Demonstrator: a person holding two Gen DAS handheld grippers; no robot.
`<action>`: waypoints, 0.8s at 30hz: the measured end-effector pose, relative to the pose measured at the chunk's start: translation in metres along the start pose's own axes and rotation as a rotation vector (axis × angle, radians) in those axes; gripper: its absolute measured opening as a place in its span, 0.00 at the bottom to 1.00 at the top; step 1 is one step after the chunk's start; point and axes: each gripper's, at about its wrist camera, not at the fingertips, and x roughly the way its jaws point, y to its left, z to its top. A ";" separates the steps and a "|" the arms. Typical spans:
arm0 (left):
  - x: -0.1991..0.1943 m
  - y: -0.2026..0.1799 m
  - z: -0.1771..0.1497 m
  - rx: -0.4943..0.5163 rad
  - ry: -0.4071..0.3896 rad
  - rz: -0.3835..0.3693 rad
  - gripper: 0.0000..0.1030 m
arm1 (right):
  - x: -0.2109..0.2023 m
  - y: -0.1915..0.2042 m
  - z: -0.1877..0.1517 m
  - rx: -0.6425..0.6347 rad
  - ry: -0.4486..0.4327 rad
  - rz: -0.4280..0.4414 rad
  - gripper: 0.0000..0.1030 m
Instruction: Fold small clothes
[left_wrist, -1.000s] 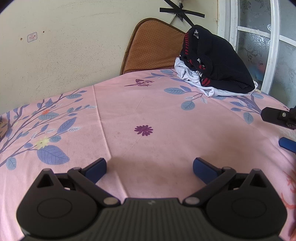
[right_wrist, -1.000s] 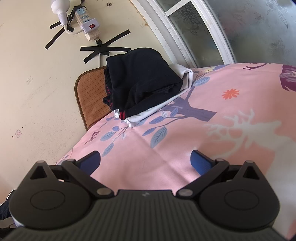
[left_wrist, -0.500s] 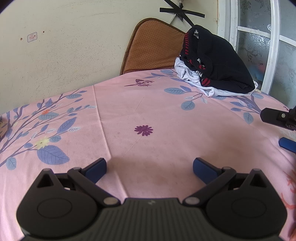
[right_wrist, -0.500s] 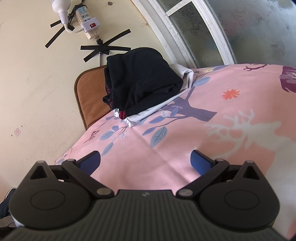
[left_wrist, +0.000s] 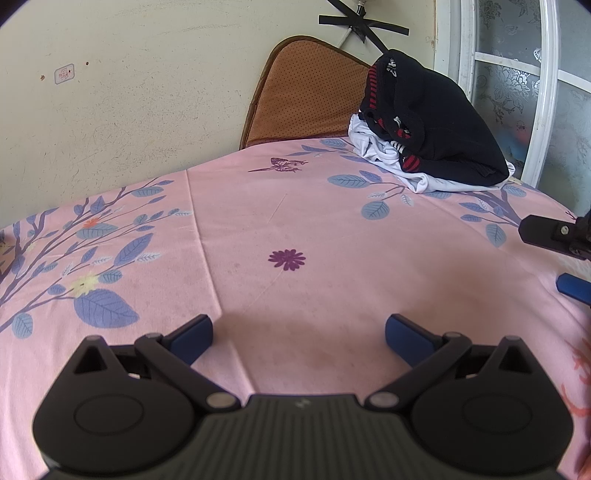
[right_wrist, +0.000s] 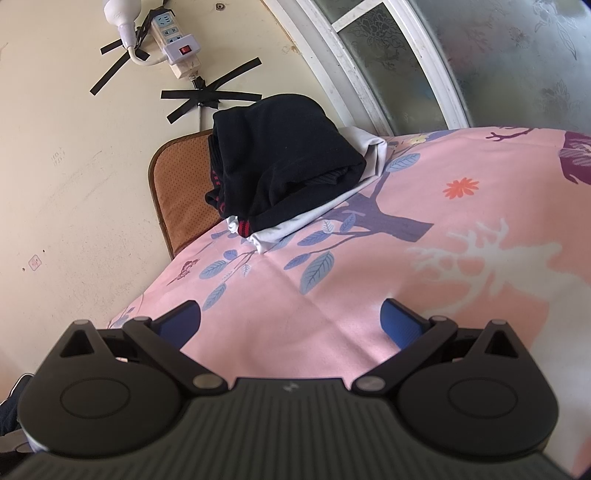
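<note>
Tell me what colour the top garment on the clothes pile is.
The top garment is black with red striped trim, clearest in the left wrist view.

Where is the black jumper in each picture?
Left wrist view: the black jumper is at the upper right, on white cloth, near the window.
Right wrist view: the black jumper is at the upper middle, on the same cloth.
Shared landmark: the brown cushion against the wall behind it.

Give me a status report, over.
Left tool open, empty. Right tool open, empty. Clothes pile untouched at far corner, black on white. Nothing in the way.
</note>
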 end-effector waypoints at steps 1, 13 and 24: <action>0.000 0.000 0.000 0.000 0.000 0.000 1.00 | 0.000 0.000 0.000 -0.002 0.001 -0.001 1.00; 0.000 0.000 0.000 0.000 0.000 0.000 1.00 | 0.000 0.001 0.000 -0.012 0.003 -0.003 1.00; 0.000 0.000 0.000 0.000 0.000 0.000 1.00 | 0.001 0.004 0.000 -0.028 0.006 -0.016 1.00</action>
